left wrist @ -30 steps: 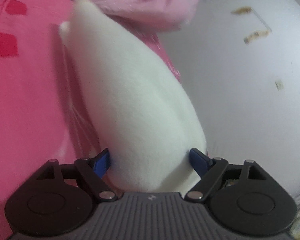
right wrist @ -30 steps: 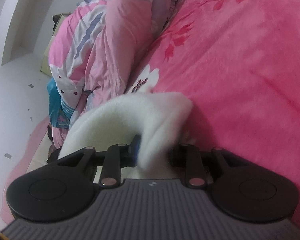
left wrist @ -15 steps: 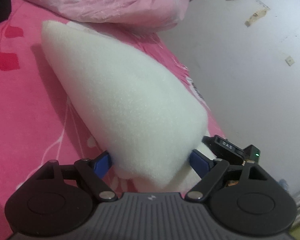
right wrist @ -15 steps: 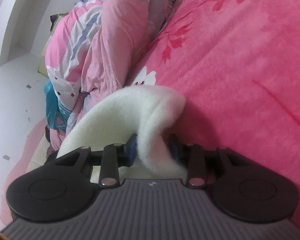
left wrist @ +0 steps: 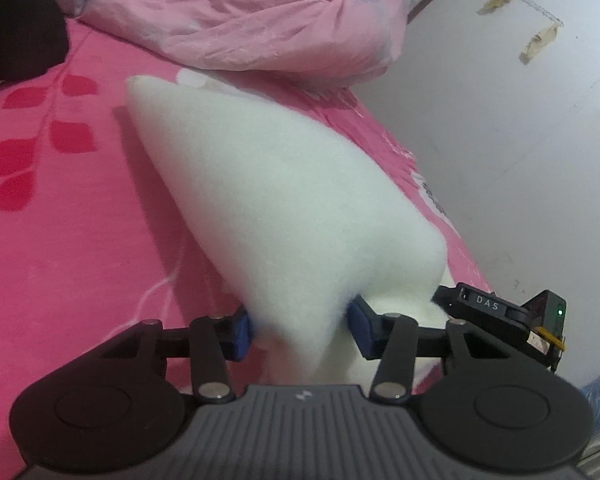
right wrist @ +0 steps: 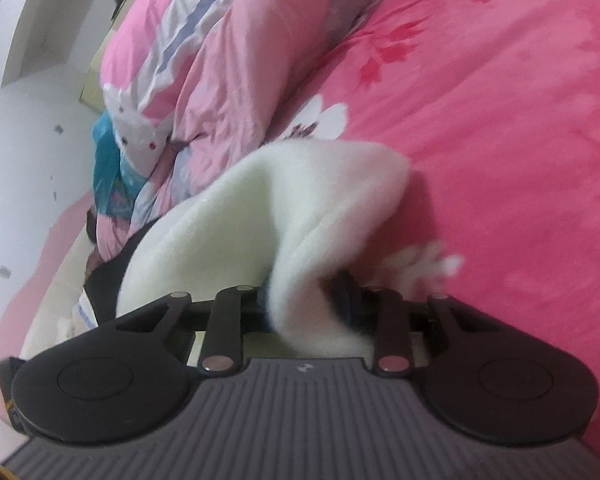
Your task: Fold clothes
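A white fleece garment point(left wrist: 268, 200) stretches away from my left gripper point(left wrist: 300, 332) across the pink bed sheet point(left wrist: 60, 240). It tapers to a far corner near the quilt. The blue pads press into the thick fabric from both sides, so the gripper is shut on it. In the right wrist view the same garment point(right wrist: 284, 208) arches up in a fold, and my right gripper point(right wrist: 304, 304) is shut on its edge. The right gripper's black housing point(left wrist: 500, 308) shows just right of the left one, at the bed's edge.
A crumpled pink quilt point(left wrist: 240, 20) lies along the far side of the bed, also seen as a heap point(right wrist: 204, 60) by the wall. A white wall point(left wrist: 520, 140) runs beside the bed. A dark object point(left wrist: 12, 20) sits at the top left.
The left gripper's pads have drawn closer together on the fleece. The garment has come down toward the sheet, and the two grippers have moved close together.
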The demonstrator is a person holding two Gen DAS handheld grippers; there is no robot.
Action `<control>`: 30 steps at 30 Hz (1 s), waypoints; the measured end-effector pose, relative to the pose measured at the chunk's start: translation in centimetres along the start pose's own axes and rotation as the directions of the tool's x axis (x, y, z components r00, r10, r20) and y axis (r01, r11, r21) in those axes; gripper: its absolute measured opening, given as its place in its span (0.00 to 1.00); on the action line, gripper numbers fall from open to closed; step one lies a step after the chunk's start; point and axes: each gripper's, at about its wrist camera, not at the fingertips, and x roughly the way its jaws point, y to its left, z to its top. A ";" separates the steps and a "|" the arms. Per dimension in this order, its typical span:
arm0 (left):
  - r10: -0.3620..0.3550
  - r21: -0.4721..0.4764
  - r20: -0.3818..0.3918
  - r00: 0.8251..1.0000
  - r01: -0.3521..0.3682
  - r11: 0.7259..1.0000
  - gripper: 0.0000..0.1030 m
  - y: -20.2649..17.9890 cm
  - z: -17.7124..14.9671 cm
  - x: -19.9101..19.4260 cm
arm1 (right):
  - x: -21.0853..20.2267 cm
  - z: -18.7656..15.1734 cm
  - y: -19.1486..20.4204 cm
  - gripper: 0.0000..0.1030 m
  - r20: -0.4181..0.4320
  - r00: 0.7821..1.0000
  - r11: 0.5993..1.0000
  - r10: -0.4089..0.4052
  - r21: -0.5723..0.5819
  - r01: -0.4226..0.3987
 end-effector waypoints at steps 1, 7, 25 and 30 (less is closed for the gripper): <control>-0.001 -0.011 0.001 1.000 0.001 1.000 0.47 0.3 0.0 -0.3 | 0.2 -0.3 0.5 0.25 -0.007 1.000 1.000 0.003 -0.007 -0.003; 0.024 -0.022 0.033 0.999 -0.023 0.999 0.46 2.3 -0.3 -3.5 | 1.6 -2.2 2.0 0.24 -0.064 0.996 0.998 0.059 0.012 -0.058; 0.146 -0.073 0.071 0.987 -0.141 0.987 0.45 7.6 -1.4 -10.5 | 2.2 -8.0 8.5 0.22 -0.230 0.965 0.976 0.128 -0.142 -0.164; 0.161 -0.029 0.101 0.982 -0.159 0.987 0.47 6.8 -1.3 -11.0 | -2.1 -5.9 6.4 0.31 -0.201 0.974 0.988 0.102 -0.097 -0.123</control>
